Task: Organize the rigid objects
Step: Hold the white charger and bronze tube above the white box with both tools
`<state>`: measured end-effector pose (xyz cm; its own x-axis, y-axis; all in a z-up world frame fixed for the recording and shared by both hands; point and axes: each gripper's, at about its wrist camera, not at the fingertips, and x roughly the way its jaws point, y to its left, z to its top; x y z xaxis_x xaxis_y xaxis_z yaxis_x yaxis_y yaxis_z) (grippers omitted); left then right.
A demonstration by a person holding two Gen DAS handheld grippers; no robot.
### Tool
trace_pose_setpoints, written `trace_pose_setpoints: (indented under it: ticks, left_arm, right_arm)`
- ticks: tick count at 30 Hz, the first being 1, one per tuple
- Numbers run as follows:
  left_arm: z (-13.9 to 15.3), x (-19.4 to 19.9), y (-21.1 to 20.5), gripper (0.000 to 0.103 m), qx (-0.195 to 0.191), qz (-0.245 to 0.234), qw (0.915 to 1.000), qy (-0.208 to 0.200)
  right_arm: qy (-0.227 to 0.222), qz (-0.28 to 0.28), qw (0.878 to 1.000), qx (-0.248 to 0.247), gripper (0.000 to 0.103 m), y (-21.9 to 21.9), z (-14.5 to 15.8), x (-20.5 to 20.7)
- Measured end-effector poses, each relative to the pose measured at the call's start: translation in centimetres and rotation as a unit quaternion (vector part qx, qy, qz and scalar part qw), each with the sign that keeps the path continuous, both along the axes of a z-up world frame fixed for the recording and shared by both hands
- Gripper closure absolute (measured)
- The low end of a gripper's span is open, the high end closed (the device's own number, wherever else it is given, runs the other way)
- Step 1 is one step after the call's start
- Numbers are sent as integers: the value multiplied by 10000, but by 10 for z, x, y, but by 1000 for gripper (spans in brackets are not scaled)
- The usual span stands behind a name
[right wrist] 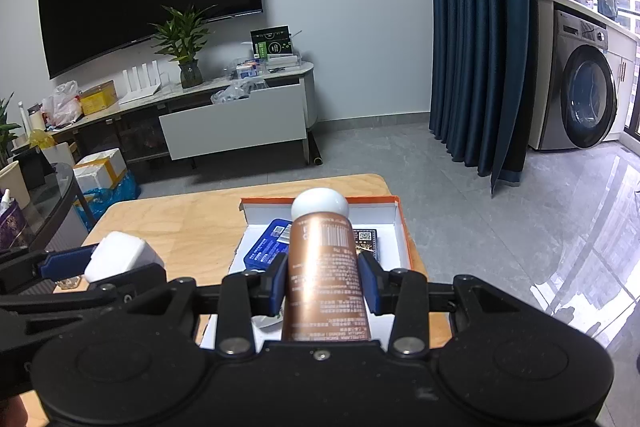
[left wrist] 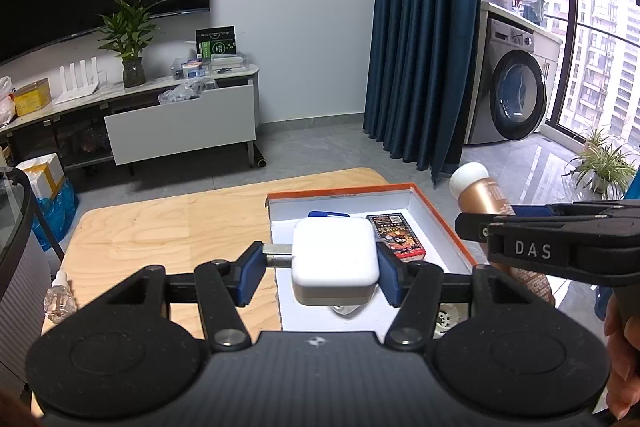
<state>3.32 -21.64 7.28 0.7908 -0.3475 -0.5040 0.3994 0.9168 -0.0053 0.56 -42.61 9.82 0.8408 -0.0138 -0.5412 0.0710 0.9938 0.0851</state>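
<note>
The left gripper [left wrist: 320, 267] squeezes a white charger block [left wrist: 335, 263] low in the middle of its frame, above the orange-edged box [left wrist: 440, 215], and the right gripper [right wrist: 323, 287] squeezes a copper tube with a white cap [right wrist: 322, 267] in the middle of its frame, over the same box. The letters "DAS" show on the right gripper at the right edge of the left view, but the small print on the tube, the blue tin [right wrist: 268, 247] and the dark card pack [left wrist: 396, 235] in the box is too tiny to read. A little clear bottle [left wrist: 59, 297] stands on the wooden table [left wrist: 160, 227] at lower left, and a white thing under the charger is mostly hidden.
</note>
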Motion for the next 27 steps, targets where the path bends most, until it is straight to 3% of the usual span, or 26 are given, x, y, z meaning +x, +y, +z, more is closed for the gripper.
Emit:
trace_pose_setpoints:
  ticks: [27]
  left_arm:
    - [2, -3, -3, 44, 6, -6, 10000, 5]
  right_arm:
    - [54, 12, 10000, -21, 57, 4, -3, 2]
